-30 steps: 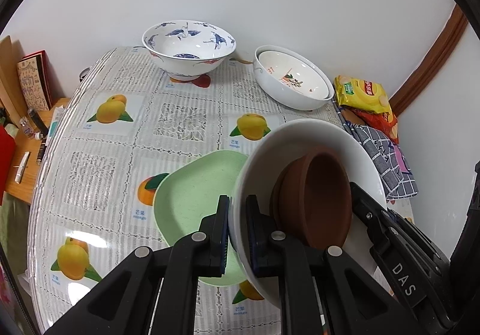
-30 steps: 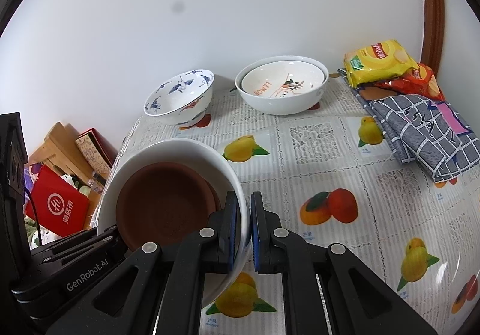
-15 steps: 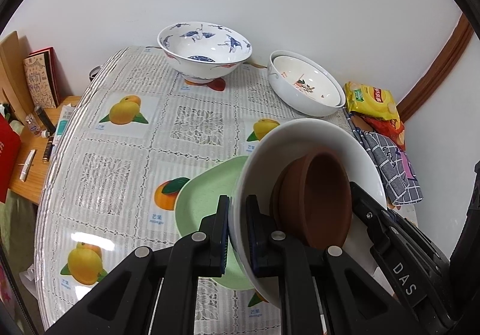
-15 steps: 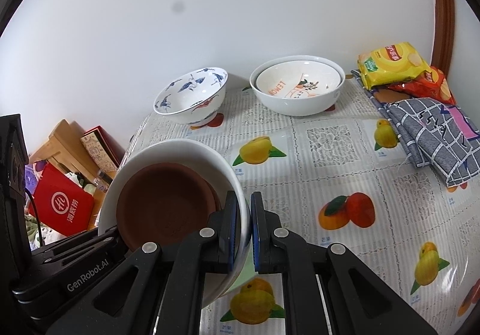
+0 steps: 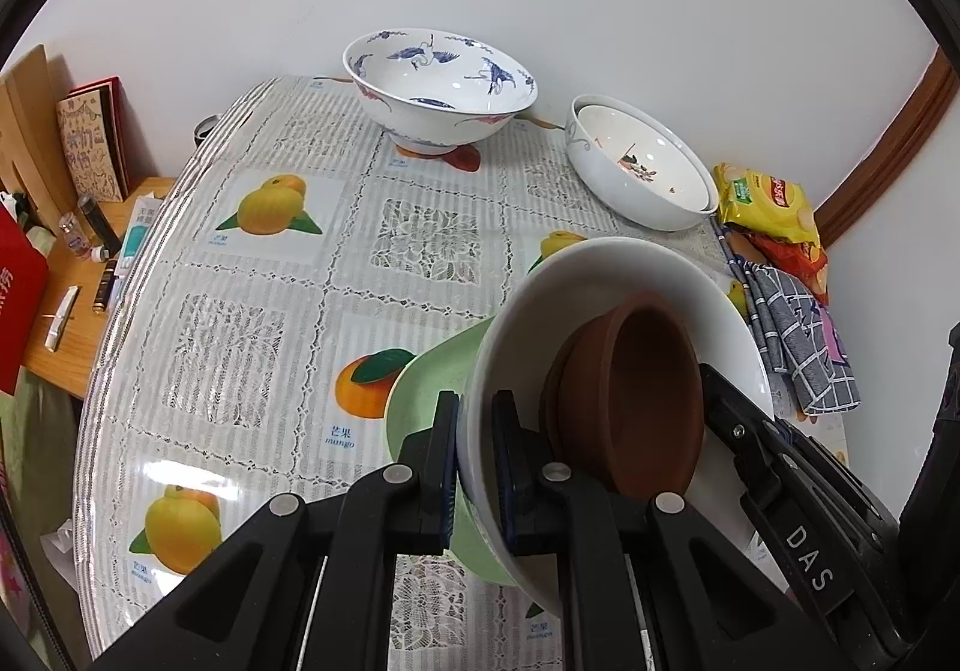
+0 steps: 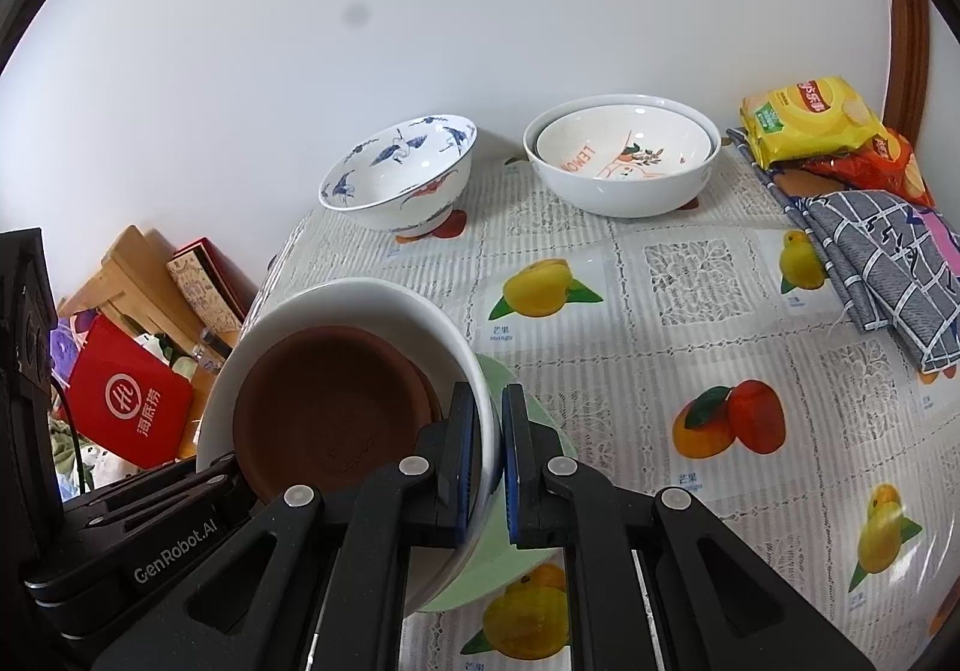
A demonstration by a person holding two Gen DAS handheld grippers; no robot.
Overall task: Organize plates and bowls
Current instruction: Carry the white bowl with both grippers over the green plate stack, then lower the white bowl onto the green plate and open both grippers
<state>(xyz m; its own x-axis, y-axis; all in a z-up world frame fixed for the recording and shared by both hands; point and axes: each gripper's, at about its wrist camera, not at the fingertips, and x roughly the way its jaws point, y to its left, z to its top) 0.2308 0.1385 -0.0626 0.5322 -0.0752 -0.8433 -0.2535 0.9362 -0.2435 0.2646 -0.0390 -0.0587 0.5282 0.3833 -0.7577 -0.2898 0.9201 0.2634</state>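
At the far left, beside the counter [image 5: 252,311] with its fruit-print plastic cloth, a low wooden side table [image 5: 78,305] carries small bottles and a red paper bag [image 6: 129,401]. On the counter's far side a blue-and-white porcelain bowl with bird motifs [image 5: 441,89] stands upright. Just to its right, apart from it, sits a large plain white bowl [image 6: 624,185] with a smaller white bowl printed with orange lettering [image 6: 624,143] nested inside it.

Nearer, a pale green plastic plate [image 5: 429,377] lies flat on the counter. Over it a wide white ceramic bowl [image 5: 600,275] is held tilted, and a brown clay-coloured shallow bowl [image 5: 636,395] rests inside it. The left hand-held gripper [image 5: 474,467] pinches the white bowl's left rim, one finger outside the wall and one inside. The right hand-held gripper [image 6: 489,461] pinches the opposite rim in the same way, so both grippers carry the bowl between them. Whether the bowl's underside touches the green plate cannot be told.

At the far right of the counter lies a folded grey checked cloth [image 6: 882,257], and beyond it a yellow crisp packet [image 6: 804,122] on top of an orange-red packet [image 6: 870,167].
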